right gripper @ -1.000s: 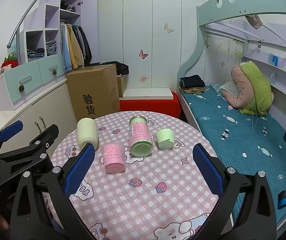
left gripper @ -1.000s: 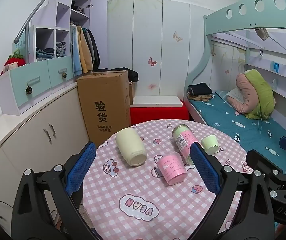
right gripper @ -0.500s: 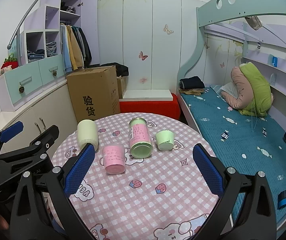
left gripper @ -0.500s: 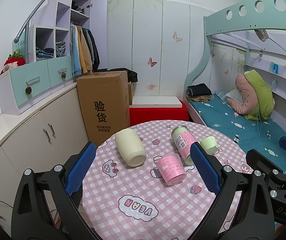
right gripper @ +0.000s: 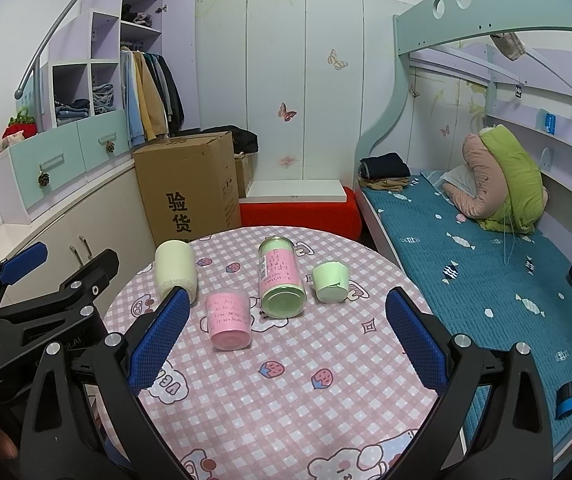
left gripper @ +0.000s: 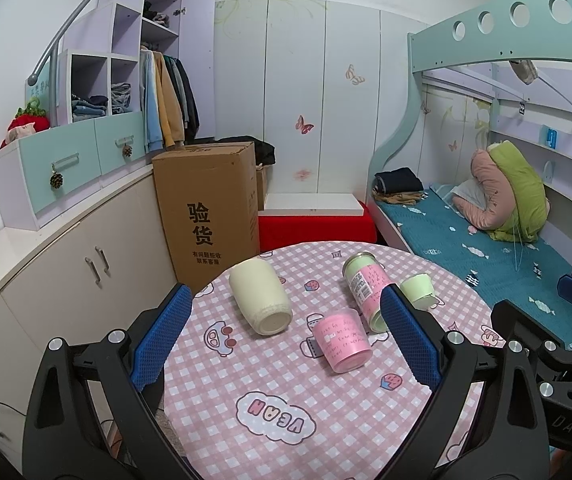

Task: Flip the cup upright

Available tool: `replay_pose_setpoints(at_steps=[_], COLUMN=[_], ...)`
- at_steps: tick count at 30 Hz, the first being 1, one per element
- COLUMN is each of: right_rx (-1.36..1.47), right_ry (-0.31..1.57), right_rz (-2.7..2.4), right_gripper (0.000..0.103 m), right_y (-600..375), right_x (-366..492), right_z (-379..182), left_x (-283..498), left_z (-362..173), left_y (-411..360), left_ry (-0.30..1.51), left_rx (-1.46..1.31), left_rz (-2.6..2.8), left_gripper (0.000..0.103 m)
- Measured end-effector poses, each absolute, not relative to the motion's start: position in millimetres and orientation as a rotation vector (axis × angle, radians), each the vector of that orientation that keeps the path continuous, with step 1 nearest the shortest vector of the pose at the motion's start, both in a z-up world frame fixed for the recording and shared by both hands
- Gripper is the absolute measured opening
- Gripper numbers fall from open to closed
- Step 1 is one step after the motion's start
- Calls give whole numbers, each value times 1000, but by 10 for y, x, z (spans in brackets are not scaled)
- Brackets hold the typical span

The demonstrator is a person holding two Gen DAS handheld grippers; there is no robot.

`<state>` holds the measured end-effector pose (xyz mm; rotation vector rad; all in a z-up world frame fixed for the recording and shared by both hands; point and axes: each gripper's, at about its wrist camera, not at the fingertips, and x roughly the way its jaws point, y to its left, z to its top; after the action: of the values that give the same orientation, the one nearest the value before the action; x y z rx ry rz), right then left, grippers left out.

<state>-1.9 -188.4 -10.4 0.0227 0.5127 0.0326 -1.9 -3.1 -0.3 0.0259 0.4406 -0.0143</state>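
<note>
Several cups lie on their sides on a round table with a pink checked cloth [left gripper: 286,400] [right gripper: 286,400]. A cream cup [left gripper: 260,296] [right gripper: 174,270] lies at the left. A pink cup [left gripper: 341,338] [right gripper: 229,318], a tall pink and green jar [left gripper: 365,290] [right gripper: 281,278] and a small green cup [left gripper: 417,290] [right gripper: 330,282] lie to its right. My left gripper [left gripper: 284,344] is open and empty, near the table's near left edge. My right gripper [right gripper: 286,342] is open and empty, over the table's near side.
A cardboard box [left gripper: 208,208] stands behind the table on the left, beside low cabinets [left gripper: 66,272]. A red bench [left gripper: 313,228] is behind the table. A bunk bed with a teal mattress [right gripper: 465,260] runs along the right.
Both grippers have moved very slightly; the table and cups sit a little lower and closer in the views. No cup has moved.
</note>
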Motion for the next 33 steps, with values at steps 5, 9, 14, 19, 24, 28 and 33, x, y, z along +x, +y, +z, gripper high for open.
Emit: replay_pose_setpoints(at_steps=[5, 9, 14, 19, 24, 28, 33], right_rx=[22, 22, 22, 23, 23, 23, 25], right_ry=[512, 513, 512, 512, 512, 512, 515], right_rz=[32, 32, 33, 33, 33, 33, 34], right_gripper=[95, 95, 95, 95, 95, 95, 95], right_y=[-1883, -1882, -1883, -1883, -1883, -1883, -1889], right_x=[-19, -16, -17, -18, -18, -18, -13], right_z=[-102, -102, -101, -101, -101, -101, -73], left_x=[-20, -18, -11, 11, 12, 13, 10], left_z=[-2, -3, 31, 4, 6, 8, 8], left_y=[-28, -25, -50, -58, -55, -52, -53], left_ry=[441, 441, 442, 443, 443, 444, 443], left_rx=[24, 23, 23, 21, 21, 20, 20], left_rz=[-15, -16, -14, -15, -15, -15, -15], left_gripper=[95, 95, 95, 95, 95, 95, 95])
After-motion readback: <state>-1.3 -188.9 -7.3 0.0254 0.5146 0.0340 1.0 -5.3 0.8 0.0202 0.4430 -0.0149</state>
